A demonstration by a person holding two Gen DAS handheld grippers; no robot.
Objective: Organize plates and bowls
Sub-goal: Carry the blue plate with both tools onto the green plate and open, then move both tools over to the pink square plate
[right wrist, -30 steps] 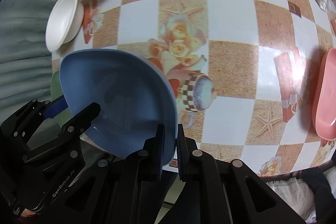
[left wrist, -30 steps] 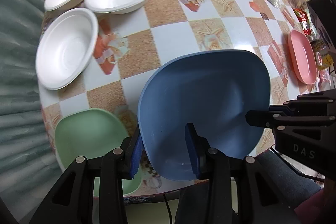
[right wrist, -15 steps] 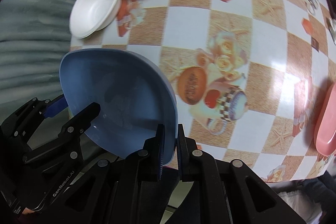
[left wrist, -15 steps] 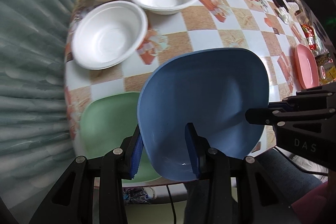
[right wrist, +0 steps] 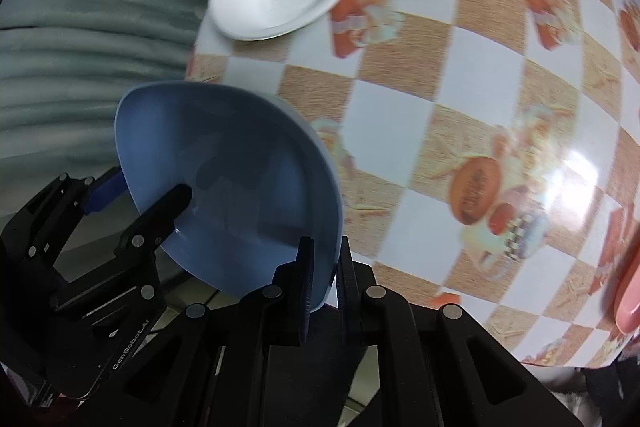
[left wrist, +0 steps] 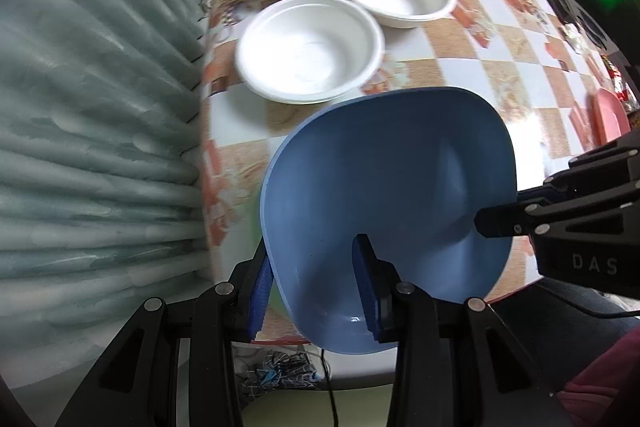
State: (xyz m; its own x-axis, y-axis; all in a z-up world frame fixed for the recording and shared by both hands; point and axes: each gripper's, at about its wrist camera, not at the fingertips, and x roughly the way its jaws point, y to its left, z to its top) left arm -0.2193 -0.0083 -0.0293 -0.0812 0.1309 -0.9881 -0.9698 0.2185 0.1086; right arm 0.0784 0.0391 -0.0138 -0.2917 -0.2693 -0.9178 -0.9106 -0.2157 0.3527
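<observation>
Gripping opposite rims, both tools [left wrist: 316, 293] [right wrist: 324, 277] hold the blue bowl [left wrist: 384, 187] above the table edge [left wrist: 206, 163].

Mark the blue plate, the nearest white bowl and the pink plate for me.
blue plate [left wrist: 392, 171]: left wrist view, middle of its inner surface.
nearest white bowl [left wrist: 310, 51]: left wrist view, inside of its bottom.
pink plate [left wrist: 608, 115]: left wrist view, its visible face.

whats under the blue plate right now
Below the blue plate, held off the checkered table by both grippers, only a blurred green sliver shows at its lower left edge. The plate covers whatever else lies there.
</observation>
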